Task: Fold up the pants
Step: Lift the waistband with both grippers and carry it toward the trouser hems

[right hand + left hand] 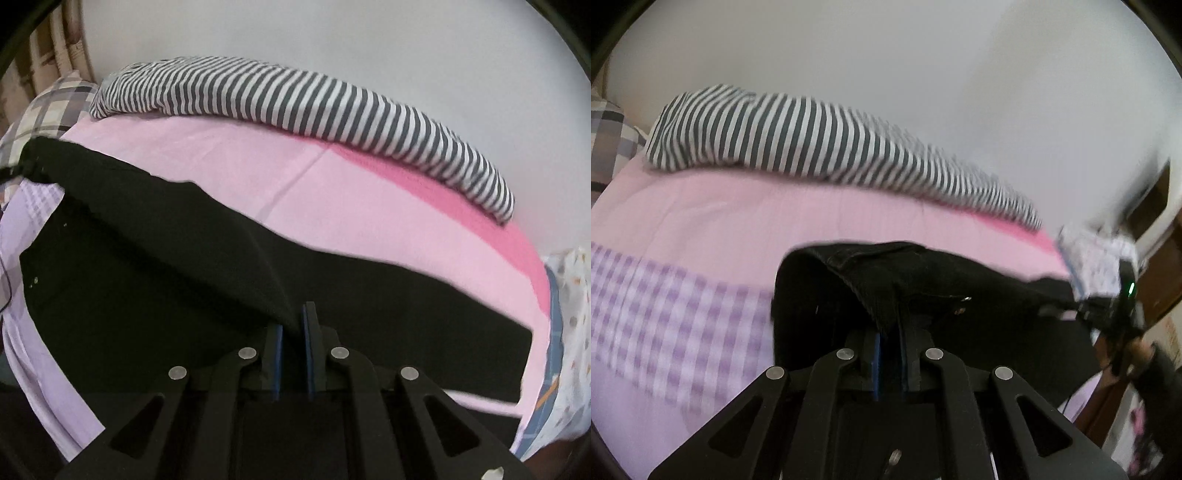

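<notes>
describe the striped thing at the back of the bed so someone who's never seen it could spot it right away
Start at the pink bed sheet and look to its far edge, along the pale wall. There lies a long, rumpled striped cloth, stretched the length of the bed. Its narrow dark grey and white stripes set it apart from the plain black pants in front and the plaid pillow at one end.

Striped bolster along bed's far edge
</notes>
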### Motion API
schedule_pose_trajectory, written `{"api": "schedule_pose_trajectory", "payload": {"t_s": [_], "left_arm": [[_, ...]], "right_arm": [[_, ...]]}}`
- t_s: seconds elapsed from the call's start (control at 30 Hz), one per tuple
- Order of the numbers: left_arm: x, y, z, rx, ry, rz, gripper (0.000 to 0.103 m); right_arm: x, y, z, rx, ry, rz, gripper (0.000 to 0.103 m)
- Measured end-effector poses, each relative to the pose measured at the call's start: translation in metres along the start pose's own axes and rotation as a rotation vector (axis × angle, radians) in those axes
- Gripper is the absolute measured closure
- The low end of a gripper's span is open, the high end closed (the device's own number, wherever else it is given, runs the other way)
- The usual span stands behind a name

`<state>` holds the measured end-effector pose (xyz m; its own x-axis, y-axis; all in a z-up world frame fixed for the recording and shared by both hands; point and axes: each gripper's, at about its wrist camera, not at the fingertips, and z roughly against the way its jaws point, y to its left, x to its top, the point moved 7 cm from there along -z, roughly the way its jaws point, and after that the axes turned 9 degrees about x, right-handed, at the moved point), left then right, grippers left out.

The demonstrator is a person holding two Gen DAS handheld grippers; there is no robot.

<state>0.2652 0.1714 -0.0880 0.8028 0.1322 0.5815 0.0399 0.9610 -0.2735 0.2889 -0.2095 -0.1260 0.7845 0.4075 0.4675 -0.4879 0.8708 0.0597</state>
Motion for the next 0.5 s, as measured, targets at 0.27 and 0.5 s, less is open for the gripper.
{"api": "schedule_pose_trajectory", "payload": {"t_s": [0.27, 0.5], "left_arm": [[-0.083, -0.007, -0.027, 0.094, 0.174, -0.099, 0.091], [-0.101, -0.005, -0.031, 0.138, 0.227, -0.085, 0.081]], "right_arm": [[-0.029, -0.005, -0.018, 0.0, 0.039, -0.073, 0.096], [-0.041, -0.008, -0.019, -0.023, 0.027, -0.127, 0.076]]}}
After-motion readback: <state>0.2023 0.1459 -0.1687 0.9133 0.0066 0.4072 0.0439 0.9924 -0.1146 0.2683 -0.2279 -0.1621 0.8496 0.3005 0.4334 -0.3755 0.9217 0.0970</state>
